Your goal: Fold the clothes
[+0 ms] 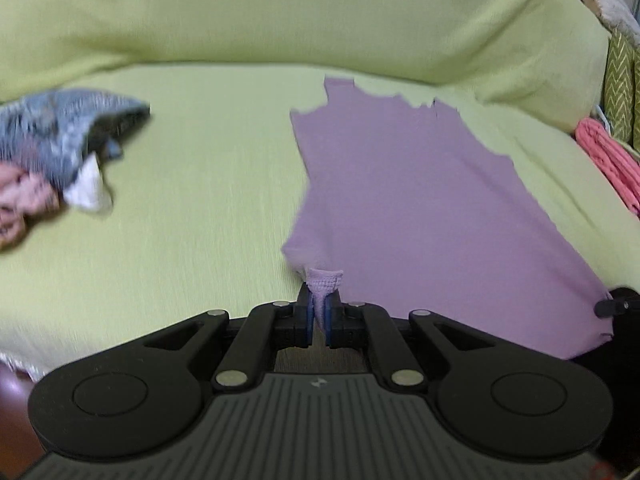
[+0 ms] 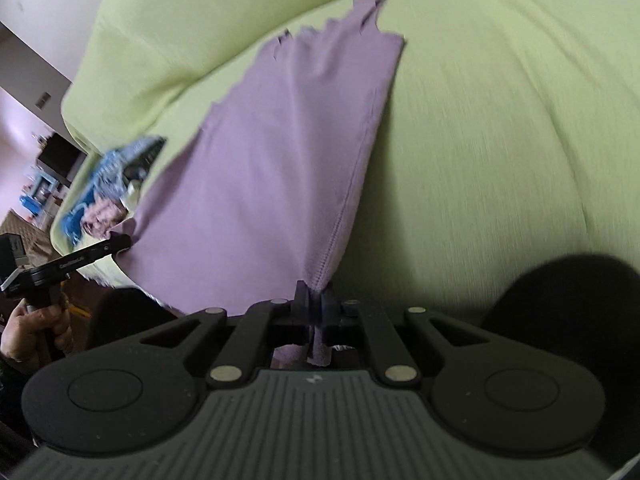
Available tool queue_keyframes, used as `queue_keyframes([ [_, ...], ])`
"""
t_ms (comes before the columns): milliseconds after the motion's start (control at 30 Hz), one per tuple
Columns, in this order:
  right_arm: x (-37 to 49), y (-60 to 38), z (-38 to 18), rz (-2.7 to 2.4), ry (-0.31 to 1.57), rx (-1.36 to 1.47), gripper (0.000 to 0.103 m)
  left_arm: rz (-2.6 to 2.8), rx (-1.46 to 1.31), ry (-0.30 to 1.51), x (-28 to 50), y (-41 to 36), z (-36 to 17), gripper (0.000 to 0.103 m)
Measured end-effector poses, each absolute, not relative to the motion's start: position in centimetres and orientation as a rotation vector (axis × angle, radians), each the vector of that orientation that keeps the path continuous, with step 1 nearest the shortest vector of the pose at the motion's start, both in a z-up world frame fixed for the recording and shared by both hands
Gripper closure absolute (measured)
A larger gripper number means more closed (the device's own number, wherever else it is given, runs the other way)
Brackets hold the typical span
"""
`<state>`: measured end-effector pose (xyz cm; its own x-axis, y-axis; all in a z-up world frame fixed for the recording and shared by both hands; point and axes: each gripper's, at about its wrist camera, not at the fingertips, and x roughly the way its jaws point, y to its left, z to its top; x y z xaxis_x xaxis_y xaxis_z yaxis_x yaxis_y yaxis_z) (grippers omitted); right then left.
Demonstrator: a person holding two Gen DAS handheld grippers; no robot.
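A garment (image 1: 404, 204) lies spread on the sofa seat (image 1: 192, 200), reaching back toward the sofa's backrest (image 1: 240, 20). A heap of clothes (image 1: 52, 152) sits on the seat well left of the garment; a rolled cloth (image 1: 608, 164) lies right of it.

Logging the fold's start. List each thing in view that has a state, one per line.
purple garment: spread on the sofa, near edge pinched at two corners.
left gripper: jaws shut on the purple garment.
right gripper: jaws shut on the purple garment.
pile of clothes: crumpled, unfolded, apart from the garment.
pink cloth: bunched at the sofa's end.
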<state>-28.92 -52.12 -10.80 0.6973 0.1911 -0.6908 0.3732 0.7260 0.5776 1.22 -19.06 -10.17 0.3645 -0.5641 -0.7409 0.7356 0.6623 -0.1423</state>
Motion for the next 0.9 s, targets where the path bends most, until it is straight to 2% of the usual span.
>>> queue_keyframes([
  [200, -28.5, -52.1, -11.0, -0.145, 0.866, 0.741, 0.097, -0.847, 0.266, 0.900, 1.0, -18.2, -10.8, 0.100],
  [300, -28.3, -52.3, -10.8, -0.185, 0.894, 0.696, 0.090, -0.847, 0.300, 0.926, 1.3, -17.4, -10.8, 0.099],
  [367, -28.6, -53.1, -10.2, -0.214, 0.874, 0.663, 0.087, -0.828, 0.308, 0.925, 2.0, -16.6, -10.4, 0.090],
  [433, -28.3, -54.4, -9.5, -0.242, 0.842, 0.630, 0.079, -0.802, 0.300, 0.905, 3.7, -16.2, -9.5, 0.090],
  [500, -27.2, -56.1, -8.8, -0.247, 0.801, 0.589, 0.078, -0.797, 0.314, 0.866, 5.9, -16.9, -8.5, 0.090],
  [567, -25.2, -57.8, -8.1, -0.225, 0.760, 0.544, 0.078, -0.821, 0.340, 0.811, 8.4, -18.7, -7.4, 0.089],
  [633, -22.5, -59.7, -7.5, -0.195, 0.719, 0.490, 0.077, -0.874, 0.348, 0.767, 10.9, -21.7, -6.7, 0.079],
  [700, -19.2, -61.4, -6.9, -0.165, 0.683, 0.441, 0.072, -0.955, 0.369, 0.713, 13.5, -25.6, -6.4, 0.077],
  [767, -15.8, -63.0, -6.4, -0.146, 0.657, 0.391, 0.071, -1.027, 0.425, 0.668, 15.9, -30.1, -6.6, 0.069],
  [833, -12.4, -64.7, -6.0, -0.136, 0.648, 0.360, 0.072, -1.102, 0.473, 0.634, 18.2, -34.5, -6.9, 0.068],
  [900, -9.3, -66.4, -5.9, -0.123, 0.637, 0.332, 0.067, -1.152, 0.500, 0.611, 20.9, -38.9, -7.4, 0.062],
])
